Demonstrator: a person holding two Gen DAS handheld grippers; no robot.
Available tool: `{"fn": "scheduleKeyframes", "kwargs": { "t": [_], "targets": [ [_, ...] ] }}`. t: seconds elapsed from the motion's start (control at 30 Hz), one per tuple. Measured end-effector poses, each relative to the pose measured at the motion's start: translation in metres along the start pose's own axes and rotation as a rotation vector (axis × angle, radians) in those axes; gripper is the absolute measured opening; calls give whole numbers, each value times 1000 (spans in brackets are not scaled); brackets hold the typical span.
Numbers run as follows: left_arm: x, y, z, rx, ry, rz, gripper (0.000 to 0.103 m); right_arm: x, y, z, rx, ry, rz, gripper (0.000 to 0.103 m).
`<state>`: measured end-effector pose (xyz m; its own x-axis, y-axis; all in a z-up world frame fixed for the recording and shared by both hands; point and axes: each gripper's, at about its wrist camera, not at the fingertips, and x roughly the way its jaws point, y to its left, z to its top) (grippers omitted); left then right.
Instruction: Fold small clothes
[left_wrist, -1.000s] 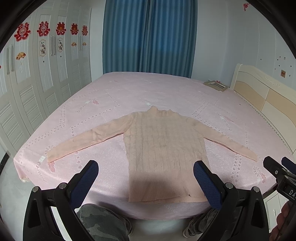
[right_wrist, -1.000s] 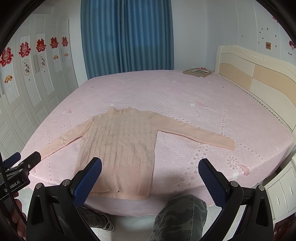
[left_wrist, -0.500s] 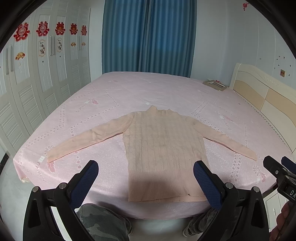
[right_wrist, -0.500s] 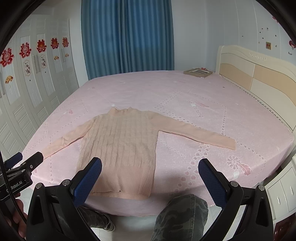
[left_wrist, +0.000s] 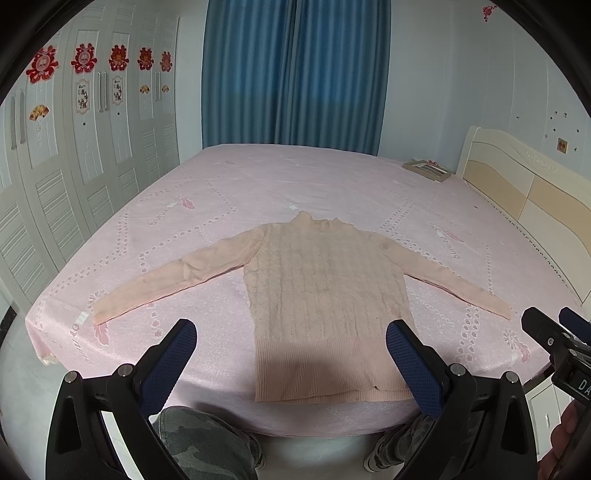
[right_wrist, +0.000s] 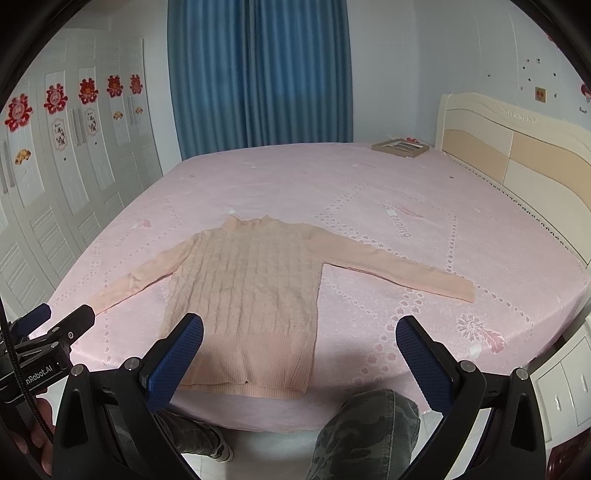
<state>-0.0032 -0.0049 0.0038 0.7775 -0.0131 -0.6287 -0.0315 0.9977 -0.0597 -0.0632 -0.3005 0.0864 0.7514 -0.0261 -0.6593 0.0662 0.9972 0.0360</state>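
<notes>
Holding both claws wide open and empty above the bed (left_wrist: 258, 177) edge, I see the sweater (left_wrist: 325, 295) flat ahead, collar away. Left claw (left_wrist: 291, 354) faces its hem; right claw (right_wrist: 299, 350) sits nearer the right sleeve (right_wrist: 399, 269), trailing rightward.

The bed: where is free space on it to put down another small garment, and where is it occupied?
The bed has a wide bare stretch between the sweater's collar and the blue curtain, and another between the right sleeve and the headboard. The near middle is occupied by the sweater; a picture frame lies at the far right corner.
</notes>
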Motion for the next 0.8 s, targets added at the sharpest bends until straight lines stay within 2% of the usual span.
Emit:
{"fn": "scheduleKeyframes", "kwargs": {
  "t": [0.8],
  "targets": [
    [-3, 2, -1, -7, -7, -16, 103, -5, 5, 0, -11, -5, 5, 102]
  ]
}}
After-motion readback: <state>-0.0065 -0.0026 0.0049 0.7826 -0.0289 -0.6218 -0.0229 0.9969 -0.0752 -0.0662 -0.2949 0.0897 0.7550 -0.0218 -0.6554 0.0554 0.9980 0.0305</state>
